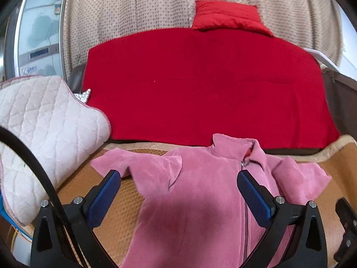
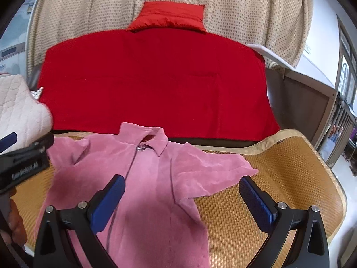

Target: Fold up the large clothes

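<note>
We see a pink jacket [image 1: 196,192] lying face up on a woven mat [image 2: 279,178], collar [image 2: 154,141] away from us and zip [image 2: 130,163] closed up to the neck. Both sleeves are spread out to the sides. It sits directly below and ahead of both tools.

Our left hand-held gripper [image 1: 178,192] hovers over the jacket's chest with its jaws wide apart and nothing between them; the left blue pad [image 1: 104,196] is over the mat beside one sleeve, the right pad near the zip. Our right hand-held gripper [image 2: 181,198] is likewise spread open and empty, one pad over the jacket's front, the other over bare mat just past the sleeve [image 2: 214,169] on that side. In the right wrist view the left tool's body shows at the far left, held by a hand [image 2: 15,225].

Beyond the collar, ahead of the grippers, lies a red blanket [image 1: 200,84], with a red pillow [image 1: 227,15] at its far edge against a dotted beige cover [image 1: 133,6]. To the left of the left hand-held gripper rests a quilted pale cushion [image 1: 40,134], touching the mat's edge.
</note>
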`<state>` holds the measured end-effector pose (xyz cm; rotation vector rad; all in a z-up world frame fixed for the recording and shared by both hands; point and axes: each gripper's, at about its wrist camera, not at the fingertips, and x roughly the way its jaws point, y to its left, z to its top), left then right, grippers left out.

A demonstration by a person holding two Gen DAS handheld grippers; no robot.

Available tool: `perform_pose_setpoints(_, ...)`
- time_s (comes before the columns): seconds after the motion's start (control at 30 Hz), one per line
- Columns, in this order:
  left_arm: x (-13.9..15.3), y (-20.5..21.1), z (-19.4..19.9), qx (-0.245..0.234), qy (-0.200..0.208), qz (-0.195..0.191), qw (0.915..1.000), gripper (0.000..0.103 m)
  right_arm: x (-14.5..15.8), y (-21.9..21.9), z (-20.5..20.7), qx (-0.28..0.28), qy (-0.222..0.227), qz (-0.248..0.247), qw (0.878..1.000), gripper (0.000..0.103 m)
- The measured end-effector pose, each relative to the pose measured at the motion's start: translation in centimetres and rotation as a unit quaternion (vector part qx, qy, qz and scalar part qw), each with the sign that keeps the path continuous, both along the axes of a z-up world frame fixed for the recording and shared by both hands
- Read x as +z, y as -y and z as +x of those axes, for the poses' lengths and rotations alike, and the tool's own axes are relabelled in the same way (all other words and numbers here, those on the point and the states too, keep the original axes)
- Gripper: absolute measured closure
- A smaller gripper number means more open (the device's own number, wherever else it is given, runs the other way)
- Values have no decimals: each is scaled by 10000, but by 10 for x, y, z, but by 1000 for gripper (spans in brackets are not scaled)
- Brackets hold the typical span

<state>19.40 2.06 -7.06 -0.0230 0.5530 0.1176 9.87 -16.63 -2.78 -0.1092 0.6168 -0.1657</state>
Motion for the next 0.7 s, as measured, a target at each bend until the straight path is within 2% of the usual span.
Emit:
perform_pose_setpoints(0.13, -24, 0, 29, -45, -56, -213, 9997, 0, -13, 23, 34, 127, 7, 245, 9996, 0)
perform_pose_setpoints(0.2, -42, -3, 39, -139, -165, -318, 9993, 0, -23, 53, 57, 593, 31, 794, 9951, 0)
perform_pose_setpoints(0.27, -63, -7, 50, -168, -433, -352, 9983, 0, -33, 83, 74, 666, -62, 1056, 9922, 0)
perform_pose_setpoints(0.33, -75, -12, 64, -155, -828, -440, 9955, 0, -48, 131, 92, 353, -170, 1472, 9883, 0)
perform_pose_setpoints(0.4, -81, -16, 72, -80, -859, -541, 9948, 0, -65, 186, 101, -55, -136, 2228, 9748, 0)
perform_pose_setpoints(0.47, -85, -20, 75, -12, -875, -578, 9945, 0, -92, 236, 109, -666, -259, 3267, 9424, 0)
perform_pose_setpoints(0.53, -89, -21, 78, -8, -958, -618, 9935, 0, -121, 281, 114, -1087, -268, 4213, 9000, 1)
perform_pose_setpoints(0.6, -92, -18, 80, -34, -1013, -646, 9927, 0, -142, 300, 119, -1311, -317, 4542, 8806, 12)
perform_pose_setpoints(0.7, -94, -11, 81, -89, -1039, -539, 9931, 0, -161, 308, 131, -1584, -554, 4609, 8714, 19)
